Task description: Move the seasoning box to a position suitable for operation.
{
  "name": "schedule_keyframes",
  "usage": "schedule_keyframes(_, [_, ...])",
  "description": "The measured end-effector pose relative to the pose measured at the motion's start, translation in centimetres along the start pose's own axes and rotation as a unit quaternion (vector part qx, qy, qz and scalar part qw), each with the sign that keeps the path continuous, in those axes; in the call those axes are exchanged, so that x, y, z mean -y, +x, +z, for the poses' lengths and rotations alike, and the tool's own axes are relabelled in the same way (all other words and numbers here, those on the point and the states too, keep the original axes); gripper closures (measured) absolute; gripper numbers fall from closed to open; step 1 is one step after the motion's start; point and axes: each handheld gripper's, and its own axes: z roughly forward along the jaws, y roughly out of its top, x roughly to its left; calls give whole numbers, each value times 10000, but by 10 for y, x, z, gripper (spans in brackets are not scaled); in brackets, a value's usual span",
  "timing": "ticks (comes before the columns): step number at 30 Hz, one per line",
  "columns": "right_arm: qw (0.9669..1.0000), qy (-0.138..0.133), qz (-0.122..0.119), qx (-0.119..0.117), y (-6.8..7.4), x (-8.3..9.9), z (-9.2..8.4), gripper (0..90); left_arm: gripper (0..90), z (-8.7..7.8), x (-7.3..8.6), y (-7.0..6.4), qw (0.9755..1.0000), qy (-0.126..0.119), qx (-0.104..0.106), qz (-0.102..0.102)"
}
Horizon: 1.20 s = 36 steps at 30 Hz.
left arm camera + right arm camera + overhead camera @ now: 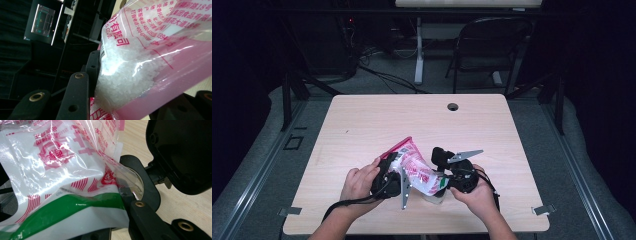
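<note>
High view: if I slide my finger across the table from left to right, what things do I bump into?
The person's left hand → left gripper → the red-and-white plastic bag → right gripper → right hand.

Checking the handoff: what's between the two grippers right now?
The bag of white crystals spans the gap in the high view, between the left gripper and right gripper.

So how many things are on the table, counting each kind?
Bags of white crystals, clear plastic with red and green print: 1
Small clear containers under the bag's lower end: 1
Hand-held tools: 2, the left tool and the right tool, both clamped on the bag
Total: 4
</note>
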Motion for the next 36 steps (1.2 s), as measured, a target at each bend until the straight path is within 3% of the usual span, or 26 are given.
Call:
schedule_keyframes(15, [10000, -17, 33, 6, 1, 0, 1, 900, 664, -1, -2, 0, 9999, -10, -88, 124])
schedule_keyframes(36, [10000, -13, 23, 19, 1, 0, 0, 900, 667, -3, -5, 2, 9998, 37, -31, 214])
